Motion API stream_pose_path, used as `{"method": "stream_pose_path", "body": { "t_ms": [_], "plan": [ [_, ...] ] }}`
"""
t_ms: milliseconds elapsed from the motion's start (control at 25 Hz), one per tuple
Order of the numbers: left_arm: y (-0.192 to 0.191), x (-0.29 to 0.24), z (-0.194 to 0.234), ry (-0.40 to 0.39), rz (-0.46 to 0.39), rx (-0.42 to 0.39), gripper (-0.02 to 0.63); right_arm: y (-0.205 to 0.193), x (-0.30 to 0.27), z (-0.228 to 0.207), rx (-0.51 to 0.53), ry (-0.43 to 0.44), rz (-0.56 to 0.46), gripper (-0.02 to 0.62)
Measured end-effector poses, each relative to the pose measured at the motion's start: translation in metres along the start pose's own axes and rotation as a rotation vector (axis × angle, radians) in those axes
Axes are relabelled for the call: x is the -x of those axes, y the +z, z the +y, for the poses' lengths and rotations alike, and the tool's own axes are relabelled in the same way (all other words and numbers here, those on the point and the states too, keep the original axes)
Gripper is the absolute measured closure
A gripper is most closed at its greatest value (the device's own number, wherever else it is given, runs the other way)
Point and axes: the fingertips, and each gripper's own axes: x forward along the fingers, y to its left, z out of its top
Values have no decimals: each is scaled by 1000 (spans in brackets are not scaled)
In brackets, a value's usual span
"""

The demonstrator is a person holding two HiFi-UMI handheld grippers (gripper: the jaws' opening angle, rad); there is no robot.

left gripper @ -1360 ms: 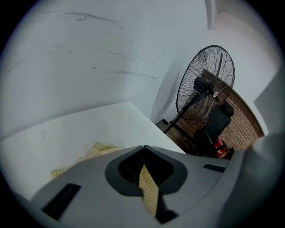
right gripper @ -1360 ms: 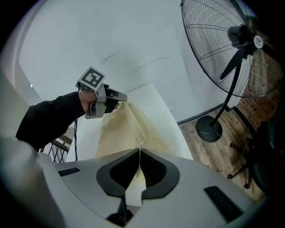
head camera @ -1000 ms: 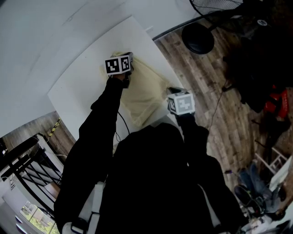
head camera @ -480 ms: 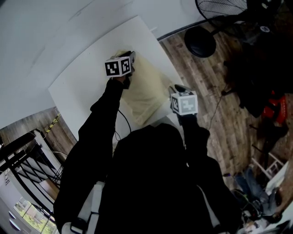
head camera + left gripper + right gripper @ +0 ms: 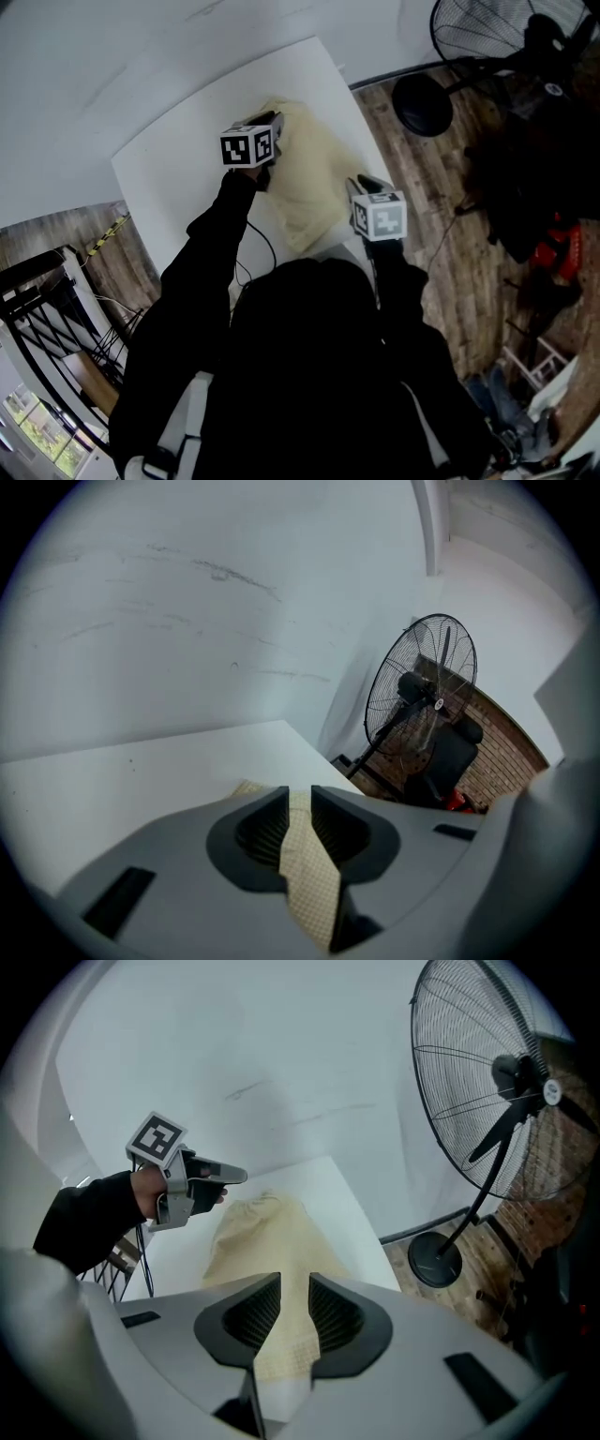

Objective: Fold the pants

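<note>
A white wall [image 5: 94, 56] backs a white table [image 5: 169, 178], wood-plank floor [image 5: 412, 169] and black pedestal fan [image 5: 511, 1077].

Right tool [image 5: 293, 1309] jaws just opened, pants [image 5: 272, 1227] between them

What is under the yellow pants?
The white table lies under the pants; its bare top shows beside them. The part right beneath the cloth is covered, so anything there is hidden.

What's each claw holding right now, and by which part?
Left claw pinches the pants at their far corner. Right claw has just been opening; pants fabric shows between its jaws, not gripped.
</note>
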Motion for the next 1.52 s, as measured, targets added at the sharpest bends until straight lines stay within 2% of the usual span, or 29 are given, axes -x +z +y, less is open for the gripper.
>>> {"method": "stream_pose_path", "body": {
  "t_ms": [200,440,560,720,1200,1520],
  "plan": [
    [-15,28,26,51,-32,60,551,23,-17,23,90,55,-5,506],
    [-33,63,63,131,-57,124,548,69,-52,50,220,105,-2,506],
    [-50,71,79,163,-64,175,548,92,-69,62,290,115,3,506],
    [-62,72,90,187,-52,192,548,120,-89,70,356,117,10,506],
    [-68,53,101,215,-17,232,543,183,-142,63,456,78,-10,506],
    [-68,24,104,228,11,243,543,200,-182,55,471,147,-18,506]
  ]
}}
